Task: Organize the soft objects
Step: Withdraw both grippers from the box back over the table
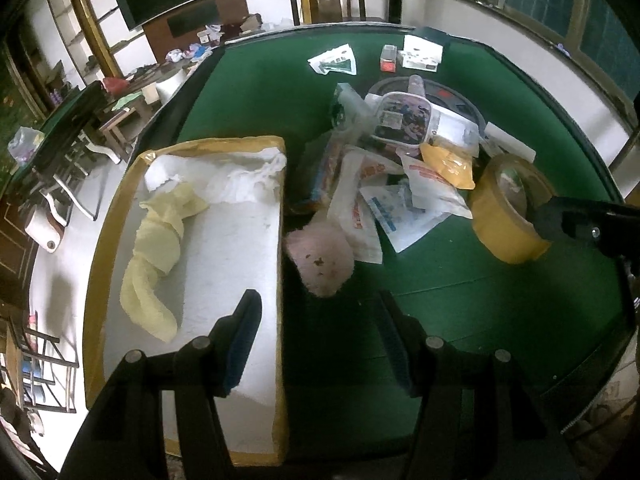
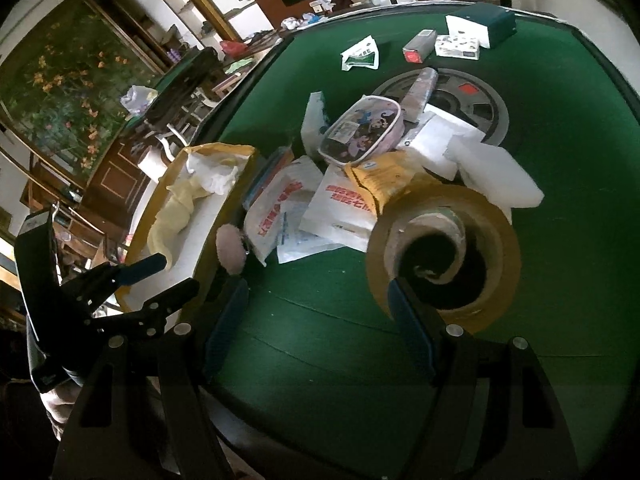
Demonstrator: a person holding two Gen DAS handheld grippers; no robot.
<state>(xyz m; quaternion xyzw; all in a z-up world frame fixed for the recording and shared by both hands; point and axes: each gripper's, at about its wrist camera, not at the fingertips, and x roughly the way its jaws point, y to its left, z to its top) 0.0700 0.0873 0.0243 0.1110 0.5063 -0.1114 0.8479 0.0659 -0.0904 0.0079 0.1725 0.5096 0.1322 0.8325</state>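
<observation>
An open white box with yellow taped edges (image 1: 276, 208) holds a twisted yellow cloth (image 1: 160, 240) and crumpled white cloth (image 1: 240, 176). A pink fluffy object (image 1: 322, 258) lies on the green table just right of the box. My left gripper (image 1: 320, 336) hangs open over the box's right wall, a little short of the pink object, with nothing between its fingers. It also shows in the right wrist view, left gripper (image 2: 158, 284). My right gripper (image 2: 318, 316) is open over bare green felt. Its right finger overlaps the near rim of a yellow tape roll (image 2: 500, 240).
A heap of plastic packets and envelopes (image 1: 384, 200) lies beyond the pink object, with a cartoon-printed pouch (image 1: 404, 120) on top and white foam blocks (image 2: 496, 176) beside it. Boxes (image 2: 480, 28) stand at the far edge. Chairs and shelves stand beyond the table's left side.
</observation>
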